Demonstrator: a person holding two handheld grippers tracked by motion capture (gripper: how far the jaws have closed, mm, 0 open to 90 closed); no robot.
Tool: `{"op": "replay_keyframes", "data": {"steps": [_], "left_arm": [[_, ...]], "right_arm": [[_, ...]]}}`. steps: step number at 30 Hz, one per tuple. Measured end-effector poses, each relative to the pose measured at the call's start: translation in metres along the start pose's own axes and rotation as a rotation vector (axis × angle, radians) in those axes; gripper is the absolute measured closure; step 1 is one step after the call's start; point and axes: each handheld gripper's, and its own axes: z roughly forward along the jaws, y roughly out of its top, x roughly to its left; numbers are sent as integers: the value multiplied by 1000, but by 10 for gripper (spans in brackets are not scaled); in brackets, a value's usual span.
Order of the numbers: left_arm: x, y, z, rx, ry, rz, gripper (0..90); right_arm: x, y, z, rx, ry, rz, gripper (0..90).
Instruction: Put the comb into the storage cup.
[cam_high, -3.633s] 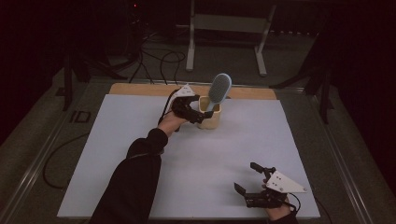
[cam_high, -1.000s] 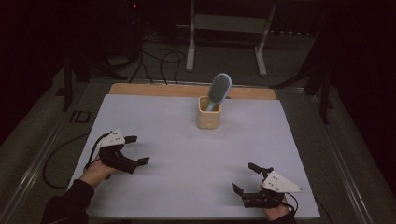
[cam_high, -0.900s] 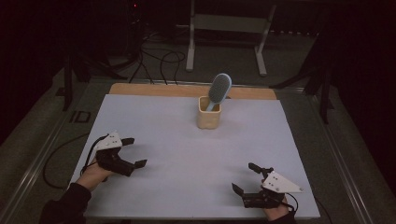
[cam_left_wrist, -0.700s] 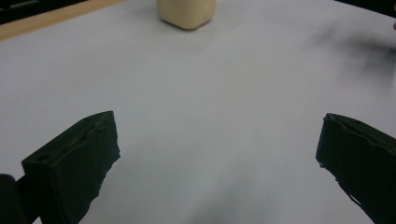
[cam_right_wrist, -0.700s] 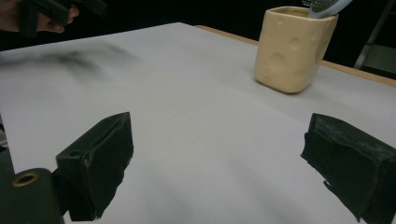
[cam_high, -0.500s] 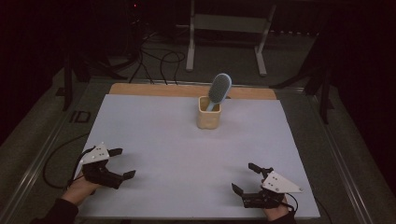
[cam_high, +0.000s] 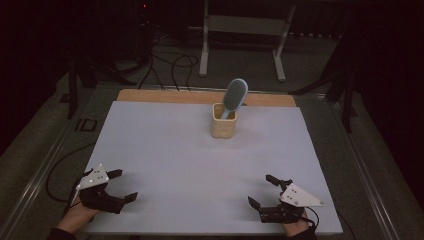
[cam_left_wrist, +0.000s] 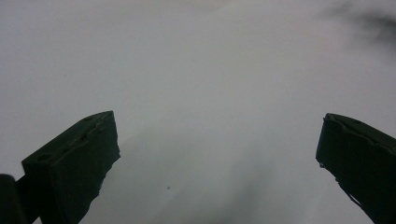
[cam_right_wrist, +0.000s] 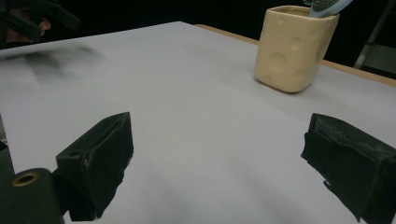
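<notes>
Both tongs (cam_high: 119, 186) (cam_high: 261, 190) gape empty at the near edge, well apart from the brush (cam_high: 234, 96) in its cup (cam_high: 223, 124).

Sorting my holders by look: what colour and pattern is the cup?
Pale yellow cup with round cheese-like dimples, clearest in the right gripper view.

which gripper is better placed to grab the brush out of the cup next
Right, probably. The right gripper points open toward the cup and brush; the left gripper faces bare table, though both sit about equally far.
</notes>
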Motion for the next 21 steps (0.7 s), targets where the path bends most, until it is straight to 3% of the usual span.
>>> {"op": "replay_keyframes", "data": {"steps": [10, 15, 21], "left_arm": [[-3, -18, -5, -3, 38, -37, 0], [2, -24, -10, -34, 106, -73, 0], [3, -20, -6, -41, 147, -63, 0]], "right_arm": [[0, 0, 0, 2, 1, 0, 81], [0, 0, 0, 6, 5, -6, 81], [1, 0, 0, 9, 6, -8, 81]]}}
